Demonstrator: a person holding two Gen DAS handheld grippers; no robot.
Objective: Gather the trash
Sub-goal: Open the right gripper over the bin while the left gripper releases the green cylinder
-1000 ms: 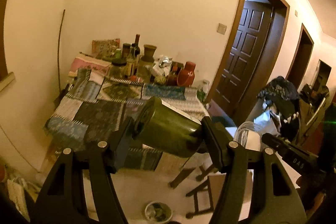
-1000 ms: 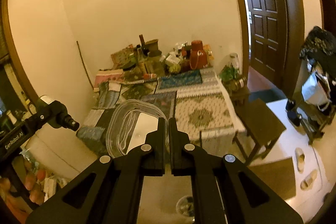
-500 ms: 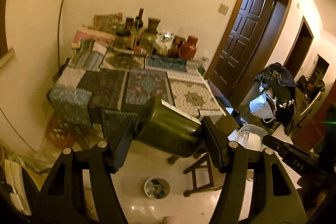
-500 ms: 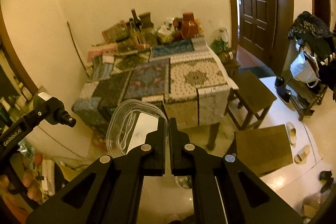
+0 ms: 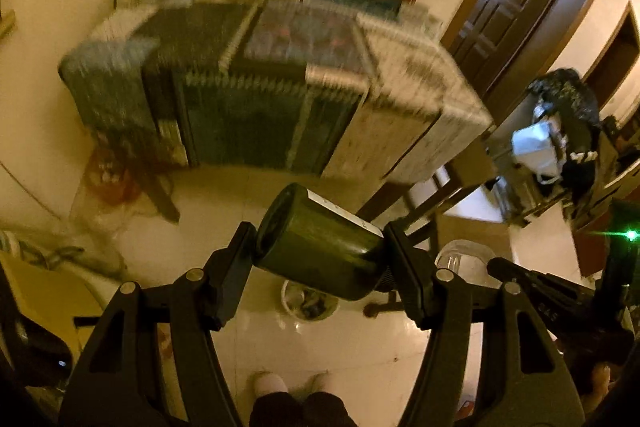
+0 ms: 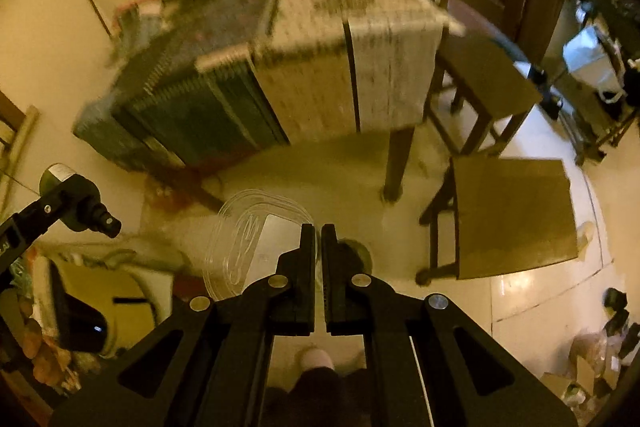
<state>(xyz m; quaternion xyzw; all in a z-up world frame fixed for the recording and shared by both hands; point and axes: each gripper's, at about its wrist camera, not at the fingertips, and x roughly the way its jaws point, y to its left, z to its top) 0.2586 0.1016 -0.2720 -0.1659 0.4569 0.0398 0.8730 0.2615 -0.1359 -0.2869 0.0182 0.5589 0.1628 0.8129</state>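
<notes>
Bottle (image 5: 320,243), dark green glass with a pale label, lies crosswise between the fingers of the left gripper (image 5: 320,247), which are spread wide and clamped on its body, its base turned toward the desk (image 5: 400,99) and its neck end pointing back toward the camera. It hangs directly above the small round bin (image 5: 308,301) on the floor, which already has scraps in it. I judge the bottle heavy, rigid, smooth enough to slip, and breakable on the tiled floor, so the grip across the thick body near its middle looks sound; letting it go low over the bin would be safer than dropping it from height.

The right gripper (image 6: 319,239) has its fingers pressed together on the rim of a clear plastic container lid (image 6: 244,243). That lid looks light and thin and likely flexes, so a pinch at the edge should do; it hangs just beside the bin, to the left of it in the right wrist view.

The left wrist view shows the bin's contents, while the right wrist view shows only a sliver of its rim behind the fingers. The right wrist view alone shows two wooden stools (image 6: 512,219) to the right of the bin, and the bottle's neck jutting from the left gripper. Both views catch the person's slippered feet just below the bin.
</notes>
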